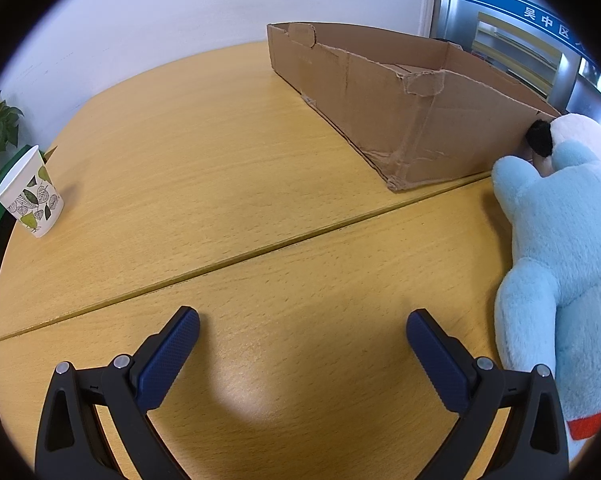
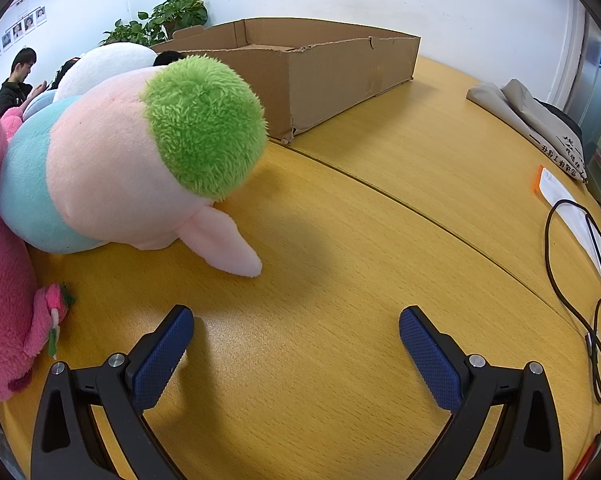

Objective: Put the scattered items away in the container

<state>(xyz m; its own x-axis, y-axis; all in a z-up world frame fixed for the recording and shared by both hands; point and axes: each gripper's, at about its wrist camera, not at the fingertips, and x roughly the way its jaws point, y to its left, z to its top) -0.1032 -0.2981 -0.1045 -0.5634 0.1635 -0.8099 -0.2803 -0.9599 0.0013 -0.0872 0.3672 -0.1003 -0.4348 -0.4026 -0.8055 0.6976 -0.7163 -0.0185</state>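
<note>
A shallow cardboard box (image 1: 380, 92) lies on the wooden table (image 1: 220, 184), open at the top; the right wrist view shows the cardboard box (image 2: 320, 68) at the back. A light blue and white plush toy (image 1: 560, 248) lies at the right edge of the left wrist view, touching the box's near corner. My left gripper (image 1: 302, 332) is open over bare table, left of that toy. In the right wrist view a pale pink plush with a green tuft (image 2: 148, 160) lies at the left, beside a bright pink plush (image 2: 4, 280). My right gripper (image 2: 296, 330) is open, just below the pink plush's ear.
A paper cup with leaf print (image 1: 30, 194) stands near the table's left edge. A folded beige bag (image 2: 536, 120), papers (image 2: 572, 216) and black cables (image 2: 596, 328) lie at the right. Potted plants (image 2: 168, 16) stand behind the box. A person (image 2: 14, 80) sits far left.
</note>
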